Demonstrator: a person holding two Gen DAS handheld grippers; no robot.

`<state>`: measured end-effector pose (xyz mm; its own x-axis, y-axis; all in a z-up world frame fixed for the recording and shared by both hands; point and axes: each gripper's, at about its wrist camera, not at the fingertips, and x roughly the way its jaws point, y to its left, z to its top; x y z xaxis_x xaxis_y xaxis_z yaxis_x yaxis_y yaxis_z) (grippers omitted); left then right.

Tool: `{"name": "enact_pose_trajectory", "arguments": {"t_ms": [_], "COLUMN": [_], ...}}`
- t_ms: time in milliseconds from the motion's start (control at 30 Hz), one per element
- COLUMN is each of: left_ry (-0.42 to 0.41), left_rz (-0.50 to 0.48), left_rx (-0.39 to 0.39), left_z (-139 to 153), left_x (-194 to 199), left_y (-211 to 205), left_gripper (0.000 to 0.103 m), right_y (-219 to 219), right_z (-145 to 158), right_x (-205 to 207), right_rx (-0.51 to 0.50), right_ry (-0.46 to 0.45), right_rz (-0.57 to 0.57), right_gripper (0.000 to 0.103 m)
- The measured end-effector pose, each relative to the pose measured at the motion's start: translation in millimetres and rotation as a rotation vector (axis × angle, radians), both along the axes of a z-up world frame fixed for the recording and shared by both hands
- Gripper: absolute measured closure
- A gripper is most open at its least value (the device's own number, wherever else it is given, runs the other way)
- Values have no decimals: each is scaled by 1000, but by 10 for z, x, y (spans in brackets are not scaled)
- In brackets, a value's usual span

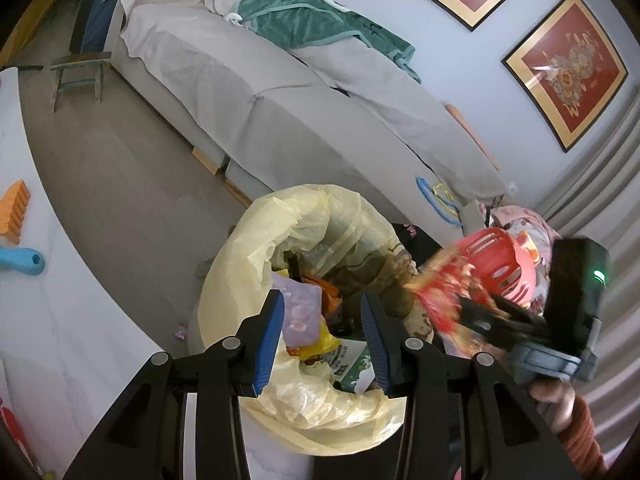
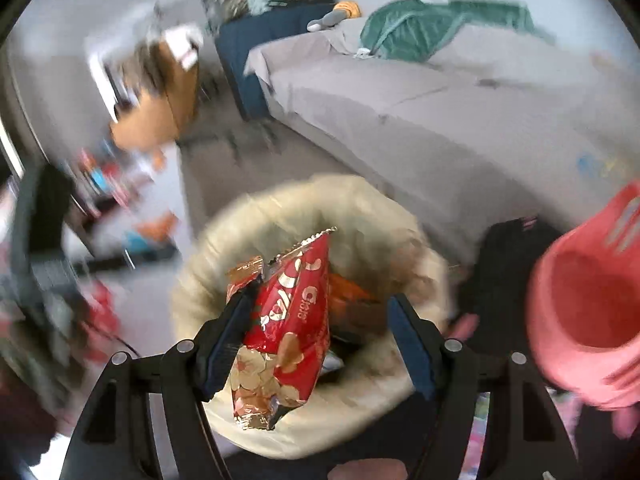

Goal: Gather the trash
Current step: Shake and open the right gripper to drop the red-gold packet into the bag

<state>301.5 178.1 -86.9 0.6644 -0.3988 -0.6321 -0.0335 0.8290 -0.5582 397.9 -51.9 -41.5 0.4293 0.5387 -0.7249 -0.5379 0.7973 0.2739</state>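
Right wrist view: wrapper (image 2: 280,336) hangs off the wide right fingers (image 2: 320,344), directly above the bin (image 2: 400,392); left fingers (image 1: 324,344) wide, empty.

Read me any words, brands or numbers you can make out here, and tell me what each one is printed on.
"Glore", uncertain, in white letters on the red snack bag between the right gripper's jaws.
Larger white script on the same bag: cut off, not readable.
Green and white carton in the yellow trash bag: print too small to read.
Two red framed pictures on the wall: gold designs, no readable words.
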Motion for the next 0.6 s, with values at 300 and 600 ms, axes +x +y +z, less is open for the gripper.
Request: {"name": "enact_pose_trajectory", "arguments": {"t_ms": [300, 600], "left_ry": [20, 30], "left_rz": [37, 46], "left_rx": [-17, -22], "left_z": [-97, -127], "left_x": [-52, -93], "left_y": [155, 191], "left_gripper": [62, 62], "right_y": [593, 497], "right_z": [-372, -577], "right_x": [-34, -454], "right_rx": [-347, -486], "right_ry": [-231, -316], "right_rz": [65, 141], "right_gripper": [31, 35]}}
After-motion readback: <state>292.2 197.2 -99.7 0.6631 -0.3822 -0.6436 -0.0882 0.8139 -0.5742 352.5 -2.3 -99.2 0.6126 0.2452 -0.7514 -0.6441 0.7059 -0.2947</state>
